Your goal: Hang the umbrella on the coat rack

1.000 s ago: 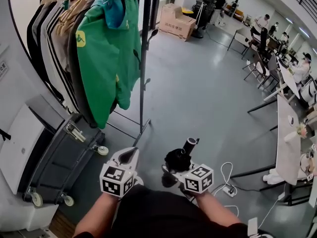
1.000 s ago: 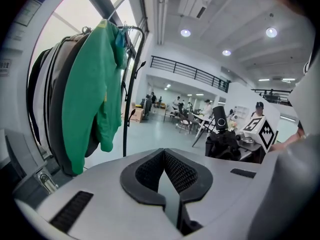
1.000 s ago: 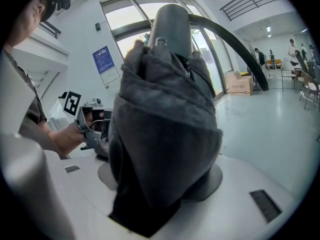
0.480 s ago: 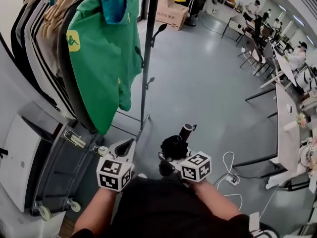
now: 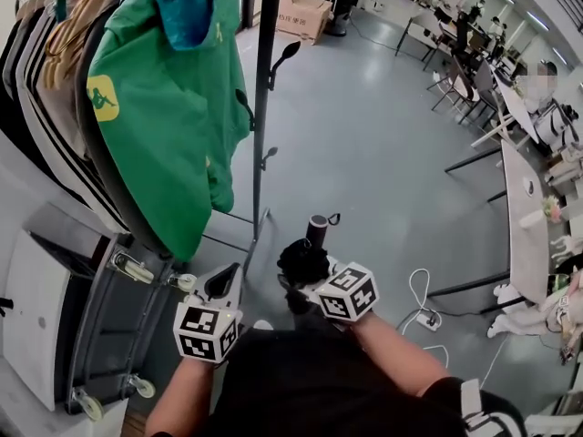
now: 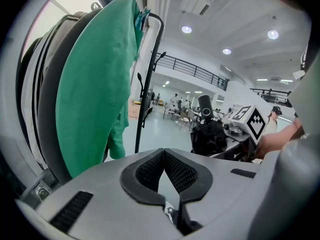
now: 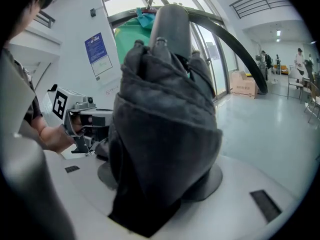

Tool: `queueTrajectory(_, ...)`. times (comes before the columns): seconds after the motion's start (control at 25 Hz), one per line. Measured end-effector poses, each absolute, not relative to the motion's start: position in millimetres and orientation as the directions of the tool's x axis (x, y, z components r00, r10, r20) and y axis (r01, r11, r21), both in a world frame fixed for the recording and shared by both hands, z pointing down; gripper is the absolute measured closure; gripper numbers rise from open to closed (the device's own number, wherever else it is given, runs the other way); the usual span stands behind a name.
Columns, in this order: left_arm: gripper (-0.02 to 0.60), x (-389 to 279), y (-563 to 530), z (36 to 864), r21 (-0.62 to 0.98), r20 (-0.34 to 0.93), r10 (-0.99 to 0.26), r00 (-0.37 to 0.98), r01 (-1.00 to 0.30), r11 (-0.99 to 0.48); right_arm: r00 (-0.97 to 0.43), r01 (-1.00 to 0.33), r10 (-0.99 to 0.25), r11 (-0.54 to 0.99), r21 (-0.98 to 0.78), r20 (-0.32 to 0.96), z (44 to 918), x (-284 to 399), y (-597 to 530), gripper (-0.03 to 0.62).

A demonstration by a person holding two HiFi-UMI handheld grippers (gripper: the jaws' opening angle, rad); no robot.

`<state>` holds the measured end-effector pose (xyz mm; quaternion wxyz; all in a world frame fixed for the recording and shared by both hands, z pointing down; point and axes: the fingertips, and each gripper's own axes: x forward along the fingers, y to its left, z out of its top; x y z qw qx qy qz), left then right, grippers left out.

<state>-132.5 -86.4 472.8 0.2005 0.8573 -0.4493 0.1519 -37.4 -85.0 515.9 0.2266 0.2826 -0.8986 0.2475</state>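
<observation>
Closer now: both hands have come forward, and the coat rack (image 5: pixel 259 107) pole looms at upper left of the head view. Lower left, the left hand-held gripper (image 5: pixel 226 286) rides pinched together, empty. Centre frame, the right hand-held gripper (image 5: pixel 308 279) clamps the folded umbrella (image 5: pixel 303 255), handle up. Approach step, I'd say; next, raise its loop onto a hook (image 5: pixel 282 57).
</observation>
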Motion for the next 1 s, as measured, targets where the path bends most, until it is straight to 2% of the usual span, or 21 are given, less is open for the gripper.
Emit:
queueTrajectory(0.36, 0.566, -131.9, -116.4, 466.0, 0.188, 0.45, -0.745, 0.493, -0.867, -0.461, -0.738, -0.559, -0.347, 0.796, -0.235, 0.579, 516.2, -52.8, -167.4, 0.367)
queueTrajectory(1.0, 0.566, -136.2, -141.4, 465.0, 0.181, 0.474, -0.82, 0.32, -0.947, -0.266, -0.763, -0.402, -0.183, 0.885, -0.233, 0.62, 534.6, -82.3, -248.1, 0.367)
